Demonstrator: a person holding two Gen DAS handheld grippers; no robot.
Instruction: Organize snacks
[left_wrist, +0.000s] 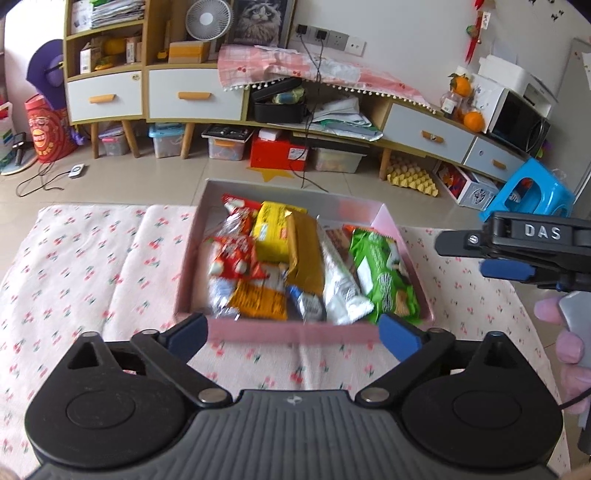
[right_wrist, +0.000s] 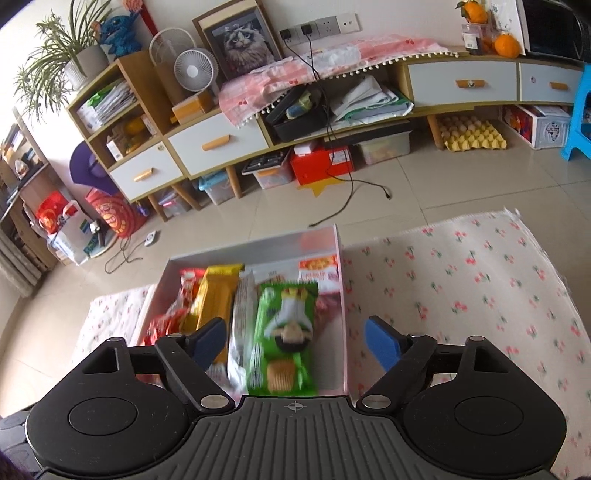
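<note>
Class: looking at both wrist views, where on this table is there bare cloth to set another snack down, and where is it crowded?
Bare cherry-print cloth lies left of the pink box, and more right of it. A narrower strip runs between the box and the left gripper. Inside the box, snack packets crowd edge to edge.

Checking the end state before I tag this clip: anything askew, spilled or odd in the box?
Nothing spilled: every snack sits inside the pink box. The packing is loose, though. The brown packet lies tilted across its neighbours, and the red packets are heaped at the box's left side. Both tongs, left and right, are open and empty.
</note>
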